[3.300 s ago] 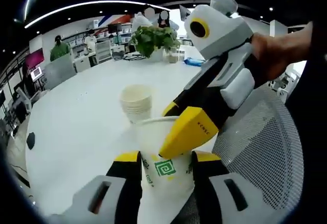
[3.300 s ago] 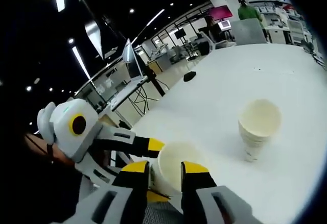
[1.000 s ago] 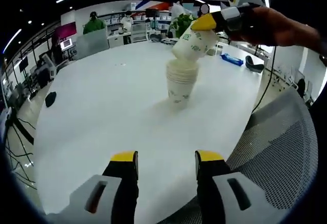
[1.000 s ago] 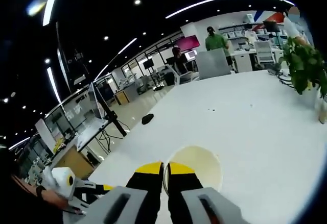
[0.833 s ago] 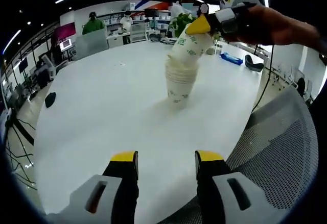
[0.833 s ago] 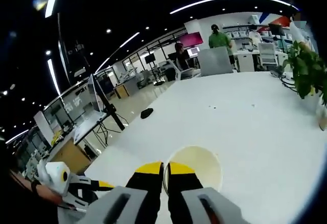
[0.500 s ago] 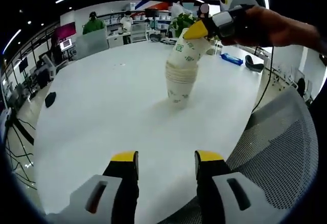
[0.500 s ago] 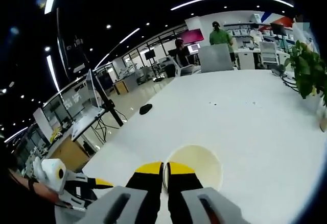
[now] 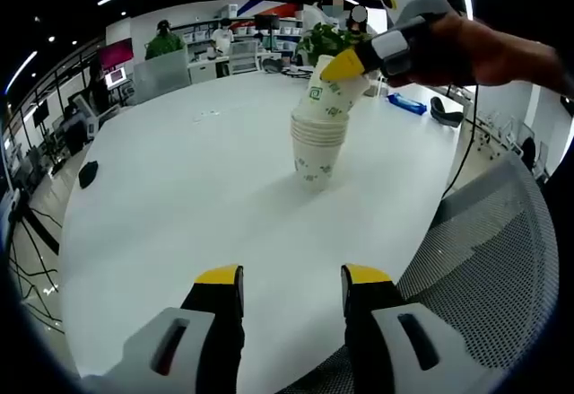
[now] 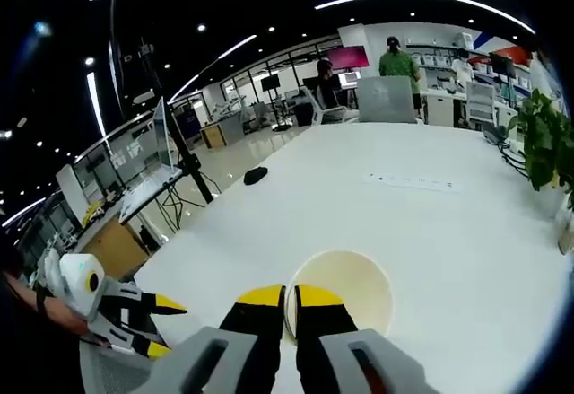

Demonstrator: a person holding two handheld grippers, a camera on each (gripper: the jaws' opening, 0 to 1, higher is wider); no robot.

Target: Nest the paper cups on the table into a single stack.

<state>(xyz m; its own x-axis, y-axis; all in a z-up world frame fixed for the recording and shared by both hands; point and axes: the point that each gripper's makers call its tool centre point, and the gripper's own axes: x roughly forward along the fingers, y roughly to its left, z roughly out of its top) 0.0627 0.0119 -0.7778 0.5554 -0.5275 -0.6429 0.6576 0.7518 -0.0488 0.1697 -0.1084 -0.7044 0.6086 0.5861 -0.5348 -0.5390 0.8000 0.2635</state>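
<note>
Lowered, the tilted paper cup pinched by the right gripper seems seated in the stack; left gripper spread

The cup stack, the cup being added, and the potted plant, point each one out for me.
cup stack [image 9: 316,154], left gripper view, side wall of the lowest cup.
held cup [image 9: 328,100], left gripper view, its printed side.
potted plant [image 10: 544,147], right gripper view, its leaves.

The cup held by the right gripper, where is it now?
In the left gripper view, the cup sits tilted on top of the stack, upper right of centre, pinched by the right gripper.
</note>
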